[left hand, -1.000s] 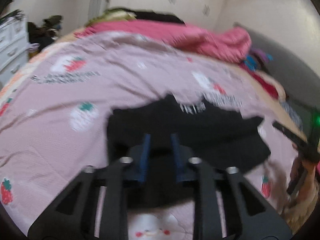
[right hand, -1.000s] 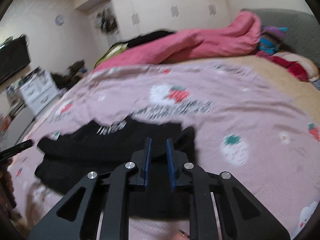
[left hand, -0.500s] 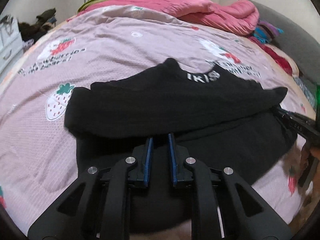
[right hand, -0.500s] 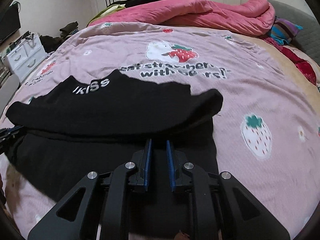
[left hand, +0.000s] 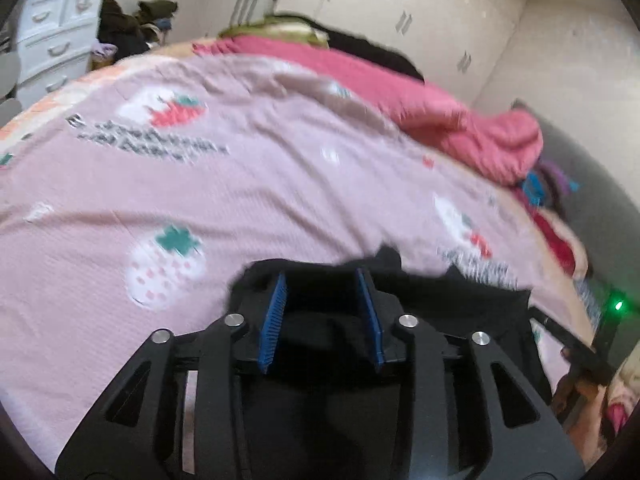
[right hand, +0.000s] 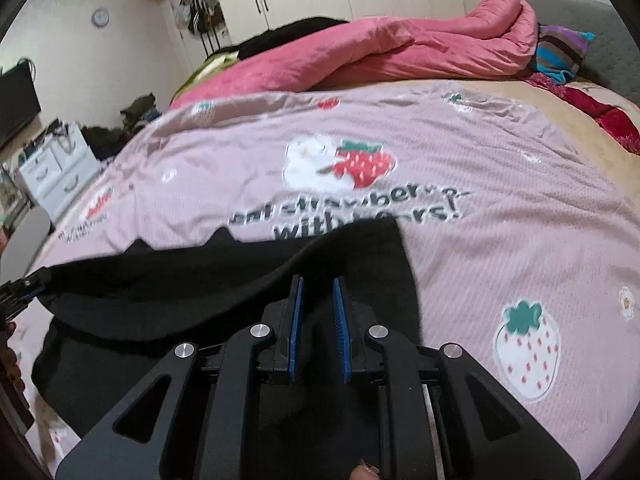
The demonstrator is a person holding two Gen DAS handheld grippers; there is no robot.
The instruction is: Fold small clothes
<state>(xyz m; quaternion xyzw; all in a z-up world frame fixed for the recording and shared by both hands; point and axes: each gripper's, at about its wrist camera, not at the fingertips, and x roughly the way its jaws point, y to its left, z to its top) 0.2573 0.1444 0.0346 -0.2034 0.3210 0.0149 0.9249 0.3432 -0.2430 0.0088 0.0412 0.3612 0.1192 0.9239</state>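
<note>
**Black top on the bed, one side let go**

Left wrist view: the black top (left hand: 460, 296) lies on the bed (left hand: 248, 200), on its pink strawberry-print cover, at the near edge below the camera. It looks a soft, light knit that drapes and creases at once, with no stiffness to hold a fold, so it is best taken by a pinch at a hem, corner or fold edge, both layers together. The left gripper (left hand: 322, 312) has just been opening; its blue pads stand apart with dark cloth showing behind and between them, but they do not seem to press on it, so I read it as released. The picture is blurred. At the right edge part of the other gripper and a hand show

Right wrist view: the top (right hand: 224, 276) spreads leftward across the cover, its upper layer folded over the lower one, the fold running towards the left gripper (right hand: 24, 292) at the far left edge. The right gripper (right hand: 320, 312) is clenched to a narrow gap with black cloth lying between the pads; it appears to be grasping the top's near right edge
</note>
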